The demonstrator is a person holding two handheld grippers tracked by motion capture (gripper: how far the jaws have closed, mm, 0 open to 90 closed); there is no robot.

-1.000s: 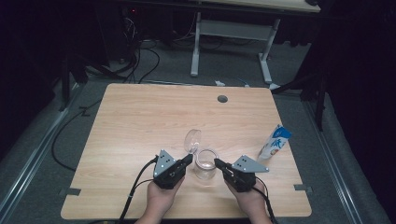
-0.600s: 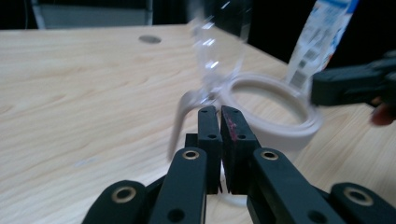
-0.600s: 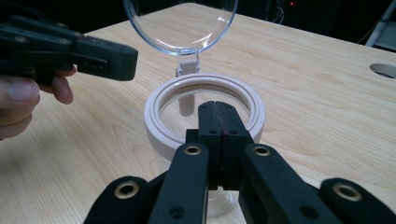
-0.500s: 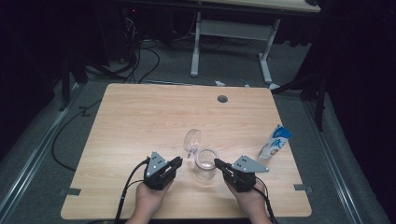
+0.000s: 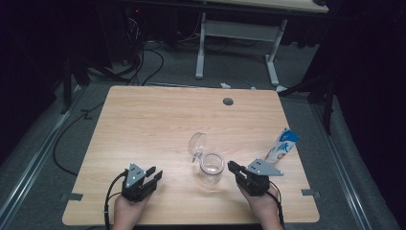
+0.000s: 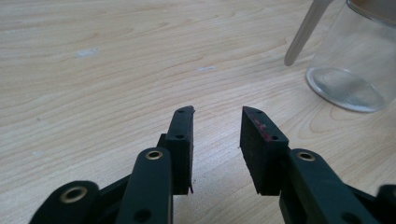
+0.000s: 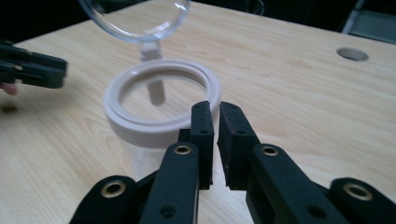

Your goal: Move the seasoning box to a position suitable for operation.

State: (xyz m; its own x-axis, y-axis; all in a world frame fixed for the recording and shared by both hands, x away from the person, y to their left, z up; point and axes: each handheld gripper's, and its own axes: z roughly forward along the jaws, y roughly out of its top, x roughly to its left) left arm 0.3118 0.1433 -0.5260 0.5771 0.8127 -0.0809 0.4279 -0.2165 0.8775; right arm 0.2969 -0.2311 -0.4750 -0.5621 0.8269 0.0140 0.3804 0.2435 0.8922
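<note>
A clear glass jar (image 5: 212, 168) with a pale rim stands near the table's front middle, its round clear lid (image 5: 197, 143) swung up and back on a hinge. My left gripper (image 5: 155, 172) rests low at the jar's left, well apart from it. Its jaws have just been opening, and in the left gripper view (image 6: 217, 112) nothing lies between them; the jar (image 6: 350, 60) shows at the upper right. My right gripper (image 5: 231, 166) points at the jar's right side. Its jaws (image 7: 215, 106) have just parted to a narrow slit, empty, just short of the rim (image 7: 159, 109).
A blue and white carton (image 5: 282, 146) stands behind the right gripper near the wooden table's (image 5: 143, 124) right edge. A round cable hole (image 5: 228, 101) sits at the far middle. Cables trail on the floor at the left.
My left gripper has drawn back from the jar to the left and toward the front edge, and its jaws have opened. The right gripper stays beside the jar, its jaws slightly parted.
</note>
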